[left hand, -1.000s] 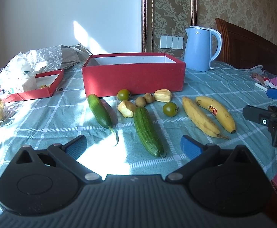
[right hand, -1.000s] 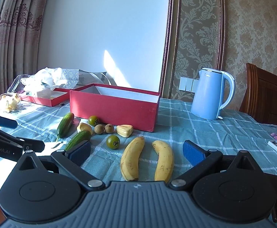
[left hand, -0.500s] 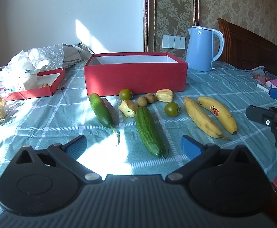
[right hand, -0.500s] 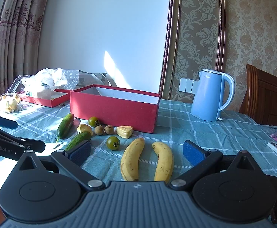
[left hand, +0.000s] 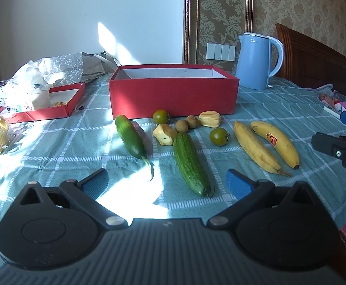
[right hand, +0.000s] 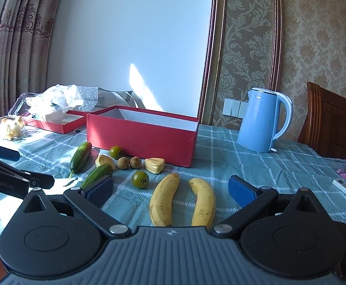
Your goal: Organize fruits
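open cloth between the left gripper [left hand: 167,185] and the fruit row; only the near cucumber [left hand: 190,163] lies in that lane, its tip between the spread fingers. right gripper [right hand: 171,188], fingers wide apart, has two bananas [right hand: 163,199] straight ahead, nothing above them. red box [left hand: 173,95] stands just behind the small fruit, top open, front wall blocking a low approach. kettle [right hand: 261,121] well to the right, apart. clutter and box lid [left hand: 51,104] crowd the far left.
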`<state>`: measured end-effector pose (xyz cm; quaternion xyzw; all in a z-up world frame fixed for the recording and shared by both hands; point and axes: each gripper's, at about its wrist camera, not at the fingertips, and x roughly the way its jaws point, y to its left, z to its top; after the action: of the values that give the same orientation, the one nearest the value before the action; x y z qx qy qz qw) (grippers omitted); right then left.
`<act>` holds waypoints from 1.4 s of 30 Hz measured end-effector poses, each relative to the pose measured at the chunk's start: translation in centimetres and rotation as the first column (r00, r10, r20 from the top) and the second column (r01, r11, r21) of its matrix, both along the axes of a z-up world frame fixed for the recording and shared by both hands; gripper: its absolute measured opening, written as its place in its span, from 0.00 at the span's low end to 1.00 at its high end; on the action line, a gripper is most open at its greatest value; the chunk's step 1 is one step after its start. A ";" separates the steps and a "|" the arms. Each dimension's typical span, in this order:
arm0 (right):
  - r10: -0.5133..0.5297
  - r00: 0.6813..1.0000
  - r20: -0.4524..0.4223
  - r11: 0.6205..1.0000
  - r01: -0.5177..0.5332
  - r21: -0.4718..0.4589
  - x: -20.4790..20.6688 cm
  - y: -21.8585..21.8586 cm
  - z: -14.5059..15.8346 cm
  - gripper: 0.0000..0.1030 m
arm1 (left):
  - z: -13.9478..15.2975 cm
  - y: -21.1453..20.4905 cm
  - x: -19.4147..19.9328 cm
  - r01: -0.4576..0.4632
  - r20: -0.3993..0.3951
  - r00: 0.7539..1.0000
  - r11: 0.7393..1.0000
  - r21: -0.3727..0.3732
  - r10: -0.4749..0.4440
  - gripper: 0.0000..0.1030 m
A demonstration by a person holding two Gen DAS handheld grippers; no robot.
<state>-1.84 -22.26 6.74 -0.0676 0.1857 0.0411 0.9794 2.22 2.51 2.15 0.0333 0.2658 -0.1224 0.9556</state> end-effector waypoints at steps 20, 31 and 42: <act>-0.005 1.000 0.006 1.000 0.005 -0.006 0.2 0.0 -0.2 1.00 | -0.1 0.4 0.3 -0.040 0.004 0.999 0.999 -0.003 0.040 1.00; 0.002 1.000 0.011 1.000 -0.002 0.008 0.3 -0.2 -0.6 1.00 | -0.3 0.7 1.0 -0.084 -0.006 0.996 0.996 -0.009 0.084 1.00; -0.004 1.000 0.004 1.000 0.004 0.020 0.3 -0.5 -0.7 1.00 | -0.4 0.7 1.0 -0.097 -0.014 0.995 0.995 -0.011 0.097 1.00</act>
<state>-1.58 -22.79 6.06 -0.0575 0.1837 0.0410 0.9804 3.23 3.26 1.75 0.0139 0.2730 -0.0775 0.9588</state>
